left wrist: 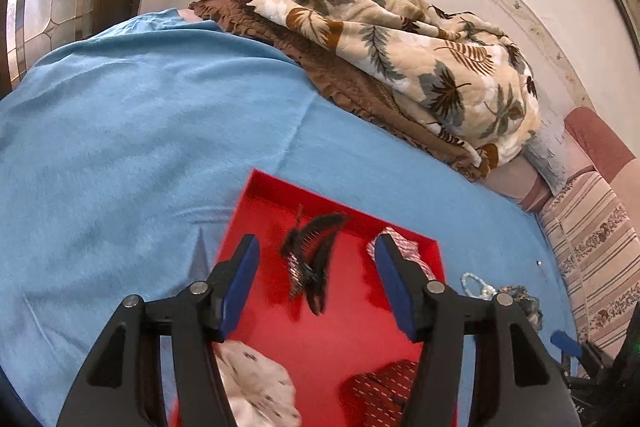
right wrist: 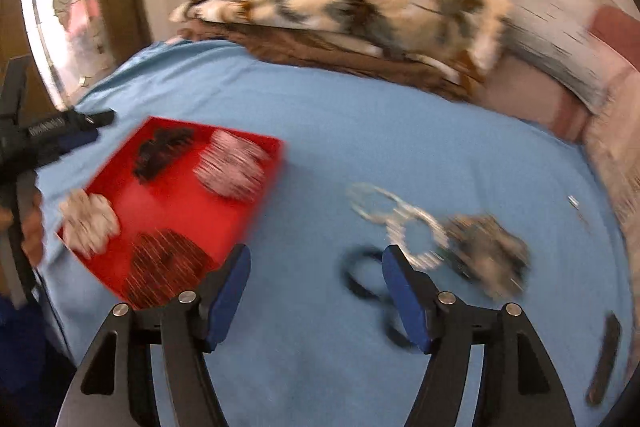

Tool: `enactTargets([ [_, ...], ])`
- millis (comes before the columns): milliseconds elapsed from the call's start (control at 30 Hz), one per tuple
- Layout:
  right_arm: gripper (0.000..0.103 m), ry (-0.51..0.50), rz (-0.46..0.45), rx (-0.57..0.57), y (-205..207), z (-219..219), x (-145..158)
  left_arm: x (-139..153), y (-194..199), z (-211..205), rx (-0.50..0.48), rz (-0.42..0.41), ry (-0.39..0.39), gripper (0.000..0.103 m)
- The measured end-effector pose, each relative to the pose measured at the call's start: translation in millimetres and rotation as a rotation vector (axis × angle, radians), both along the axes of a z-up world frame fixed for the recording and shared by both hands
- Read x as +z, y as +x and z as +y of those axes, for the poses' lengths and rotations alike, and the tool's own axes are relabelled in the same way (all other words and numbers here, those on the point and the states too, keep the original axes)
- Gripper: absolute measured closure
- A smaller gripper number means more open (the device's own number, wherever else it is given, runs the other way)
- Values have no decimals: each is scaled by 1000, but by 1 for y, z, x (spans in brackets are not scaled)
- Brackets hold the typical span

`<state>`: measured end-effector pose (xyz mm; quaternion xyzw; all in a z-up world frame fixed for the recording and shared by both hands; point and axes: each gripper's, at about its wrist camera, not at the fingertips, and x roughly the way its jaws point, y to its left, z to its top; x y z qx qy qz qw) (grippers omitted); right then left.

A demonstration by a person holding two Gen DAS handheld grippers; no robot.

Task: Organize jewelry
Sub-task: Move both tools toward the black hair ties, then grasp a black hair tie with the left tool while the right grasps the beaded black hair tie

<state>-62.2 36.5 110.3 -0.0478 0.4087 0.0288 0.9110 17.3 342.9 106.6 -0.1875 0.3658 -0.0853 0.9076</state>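
Observation:
A red tray [left wrist: 340, 343] lies on the blue bedsheet [left wrist: 120, 131]. In it are a black hair claw [left wrist: 312, 259], a red-and-white checked scrunchie [left wrist: 404, 251], a dark red scrunchie [left wrist: 384, 391] and a white spotted scrunchie [left wrist: 256, 387]. My left gripper [left wrist: 316, 275] hangs open above the tray, the claw between its fingers but untouched. My right gripper [right wrist: 316, 283] is open and empty over the bare sheet, right of the tray [right wrist: 168, 195]. Clear bead bracelets [right wrist: 400, 219], a grey-blue scrunchie [right wrist: 488, 251] and black hair ties [right wrist: 360, 275] lie near its right finger.
A leaf-print blanket [left wrist: 380, 39] on a brown quilt is piled at the back of the bed. Striped pillows [left wrist: 592, 239] lie at the right. A dark hair clip [right wrist: 604, 359] lies at the right edge of the sheet. The left gripper shows at the far left of the right wrist view [right wrist: 52, 135].

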Motion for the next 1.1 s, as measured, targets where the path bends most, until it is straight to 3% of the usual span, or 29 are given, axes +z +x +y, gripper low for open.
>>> enactTargets([
  [233,29,70,33,-193,-48,-101,-12,15,-47,-54,-93,-74,24,44],
  [367,29,105,15,-245,-64,-133,-16,16,-80,-91,-181,-63,27,44],
  [567,29,166,-9,-247,-62,-155,-29,15,-100,-168,-330,-27,111,44],
  [700,29,218,-27,-213,-51,-159,-36,4,-91,-205,-384,31,113,44],
  [767,29,249,-32,-184,-44,-156,-39,-3,-84,-222,-391,52,129,48],
  [833,29,269,-29,-139,-35,-150,-45,-10,-73,-237,-402,77,148,58],
  [933,40,276,-22,-94,-20,-141,-53,-24,-53,-257,-407,108,187,64],
  [1000,53,292,-12,-64,-10,-137,-59,-37,-37,-268,-399,127,224,65],
  [1100,63,310,8,-33,2,-132,-71,-52,-18,-273,-397,164,236,65],
])
